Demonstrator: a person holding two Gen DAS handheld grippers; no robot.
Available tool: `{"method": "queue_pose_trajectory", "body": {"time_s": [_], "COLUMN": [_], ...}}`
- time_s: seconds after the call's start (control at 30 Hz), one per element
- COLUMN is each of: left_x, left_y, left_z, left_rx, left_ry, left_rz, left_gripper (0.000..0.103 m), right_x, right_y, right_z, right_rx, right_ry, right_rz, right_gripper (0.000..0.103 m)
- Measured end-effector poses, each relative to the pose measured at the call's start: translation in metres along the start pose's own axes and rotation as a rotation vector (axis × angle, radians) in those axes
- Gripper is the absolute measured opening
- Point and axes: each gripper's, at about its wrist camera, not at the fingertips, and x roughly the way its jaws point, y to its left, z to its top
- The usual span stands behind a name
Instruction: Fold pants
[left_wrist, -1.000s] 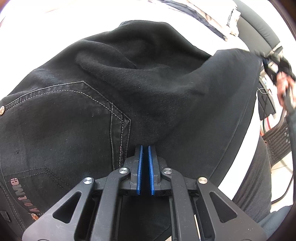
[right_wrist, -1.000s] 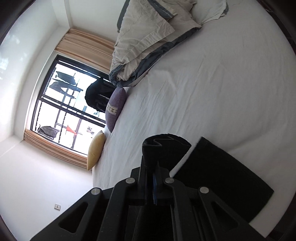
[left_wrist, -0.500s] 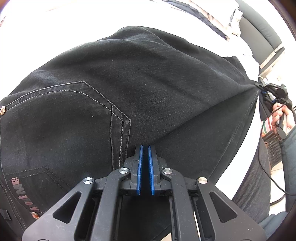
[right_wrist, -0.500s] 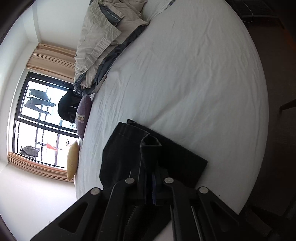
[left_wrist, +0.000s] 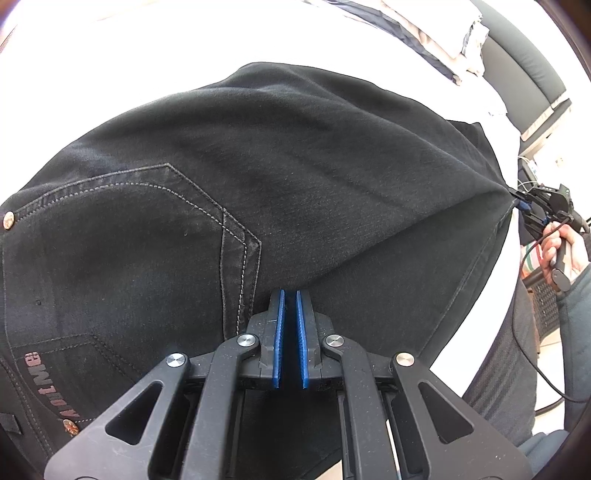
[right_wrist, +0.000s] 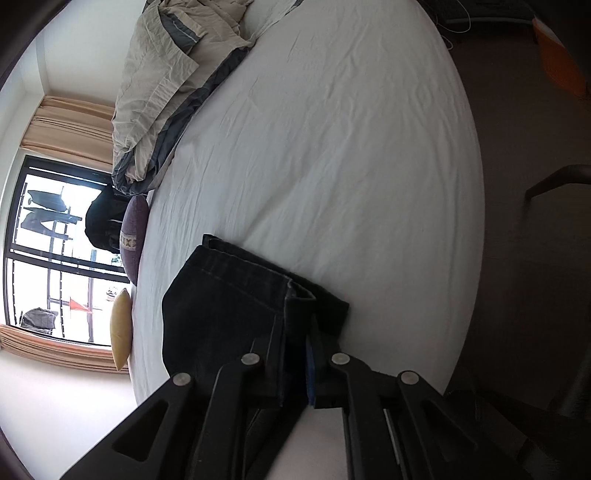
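Observation:
Black jeans (left_wrist: 258, 166) lie spread over the white bed (left_wrist: 110, 55), back pocket and lettering at the left. My left gripper (left_wrist: 290, 291) is shut on a pinch of denim beside the pocket seam. From there a taut ridge of cloth runs right to my right gripper (left_wrist: 521, 201), held by a person's hand (left_wrist: 554, 247). In the right wrist view the leg hem (right_wrist: 236, 288) rests on the sheet (right_wrist: 332, 147) with its folded edge between the jaws of my right gripper (right_wrist: 297, 332). Those jaws are opening and one blue pad (right_wrist: 309, 363) shows beside the cloth.
A crumpled beige and grey duvet (right_wrist: 166, 92) is heaped at the far end of the bed. A purple cushion (right_wrist: 135, 236) and a yellow one (right_wrist: 121, 328) lie by the window. Brown floor and a dark chair leg (right_wrist: 554, 177) are past the bed's right edge.
My right gripper came down toward the bed with the leg hem, which now rests flat on the sheet. The slack hump in the jeans has been pulled smooth. The left gripper stayed put.

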Motion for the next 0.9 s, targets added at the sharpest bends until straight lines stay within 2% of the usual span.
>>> {"method": "queue_pose_trajectory", "body": {"time_s": [0.03, 0.07, 0.1, 0.13, 0.17, 0.23, 0.3, 0.33, 0.43, 0.5, 0.53, 0.6, 0.67, 0.73, 0.77, 0.83, 0.87, 0.9], "left_x": [-0.001, -0.002, -0.004, -0.007, -0.009, -0.015, -0.019, -0.020, -0.015, -0.013, -0.013, -0.014, -0.015, -0.017, -0.018, -0.020, -0.021, -0.021], "left_y": [-0.002, -0.005, -0.007, -0.010, -0.013, -0.020, -0.026, -0.030, -0.033, -0.032, -0.030, -0.026, -0.020, -0.016, -0.016, -0.017, -0.019, -0.021], "left_z": [0.000, 0.000, -0.001, -0.001, 0.000, -0.001, -0.002, -0.001, -0.004, -0.006, -0.008, -0.010, -0.012, -0.013, -0.013, -0.014, -0.015, -0.015], "left_rx": [0.008, 0.017, 0.027, 0.036, 0.044, 0.053, 0.071, 0.084, 0.094, 0.082, 0.077, 0.069, 0.055, 0.041, 0.042, 0.045, 0.044, 0.043], "left_ry": [-0.003, -0.006, -0.010, -0.017, -0.025, -0.046, -0.063, -0.065, -0.051, -0.039, -0.035, -0.033, -0.034, -0.038, -0.040, -0.049, -0.055, -0.061], "left_rz": [0.010, 0.022, 0.034, 0.044, 0.048, 0.044, 0.030, 0.034, 0.049, 0.056, 0.061, 0.063, 0.066, 0.059, 0.062, 0.068, 0.067, 0.064], "left_gripper": [0.007, 0.007, 0.007, 0.007, 0.007, 0.007, 0.007, 0.007, 0.007, 0.007, 0.007, 0.007, 0.007, 0.007, 0.007, 0.007, 0.007, 0.007], "right_x": [-0.007, -0.016, -0.028, -0.039, -0.045, -0.046, -0.027, -0.013, 0.041, 0.079, 0.096, 0.118, 0.126, 0.123, 0.119, 0.110, 0.102, 0.093], "right_y": [0.010, 0.021, 0.030, 0.041, 0.052, 0.079, 0.112, 0.128, 0.161, 0.163, 0.161, 0.147, 0.127, 0.113, 0.112, 0.123, 0.133, 0.144], "right_z": [0.001, 0.000, 0.000, -0.001, -0.001, -0.002, -0.011, -0.018, -0.042, -0.050, -0.048, -0.031, -0.001, 0.023, 0.031, 0.033, 0.028, 0.017], "right_rx": [-0.052, -0.109, -0.156, -0.199, -0.238, -0.326, -0.417, -0.465, -0.557, -0.560, -0.555, -0.501, -0.369, -0.282, -0.287, -0.347, -0.397, -0.453], "right_ry": [-0.020, -0.062, -0.125, -0.174, -0.194, -0.162, -0.017, 0.054, 0.246, 0.332, 0.344, 0.300, 0.229, 0.140, 0.108, 0.101, 0.095, 0.102], "right_rz": [-0.060, -0.131, -0.169, -0.184, -0.188, -0.088, 0.098, 0.161, 0.217, 0.177, 0.145, 0.088, 0.107, 0.059, 0.026, -0.027, -0.048, -0.026], "right_gripper": [0.030, 0.056, 0.064, 0.067, 0.067, 0.067, 0.064, 0.059, 0.058, 0.057, 0.057, 0.044, 0.013, 0.000, 0.000, 0.001, 0.011, 0.020]}}
